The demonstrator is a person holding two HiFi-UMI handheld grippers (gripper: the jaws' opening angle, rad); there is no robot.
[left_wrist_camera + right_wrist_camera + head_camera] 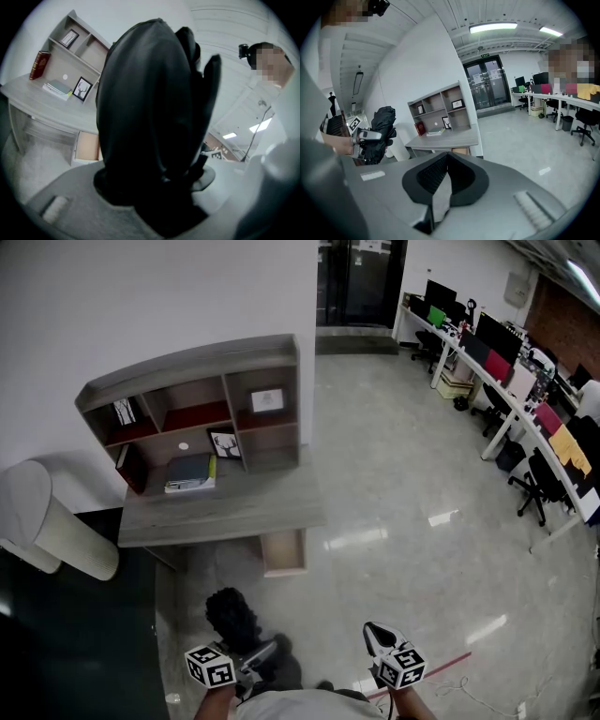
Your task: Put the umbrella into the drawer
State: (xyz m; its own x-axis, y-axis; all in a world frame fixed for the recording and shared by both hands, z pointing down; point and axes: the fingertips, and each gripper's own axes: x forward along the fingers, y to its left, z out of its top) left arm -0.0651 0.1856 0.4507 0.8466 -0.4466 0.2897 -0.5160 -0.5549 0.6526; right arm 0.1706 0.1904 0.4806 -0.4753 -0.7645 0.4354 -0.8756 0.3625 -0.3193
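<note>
A folded black umbrella (232, 613) stands up out of my left gripper (258, 657), which is shut on its lower part. In the left gripper view the umbrella (150, 117) fills the middle and hides the jaws. The right gripper view shows the umbrella (377, 131) and the left gripper (365, 137) at the left. My right gripper (375, 634) is to the right of the left one; its pads meet at the tips, with nothing between them (446, 159). The open wooden drawer (284, 554) sticks out under the grey desk (225, 507) ahead, also seen as the drawer (87, 146) and the drawer (460, 151).
A shelf unit (197, 399) with books and picture frames stands on the desk against the white wall. A white cylinder (56, 526) lies at the left. Office desks with monitors and chairs (525, 427) line the right. Polished floor lies between.
</note>
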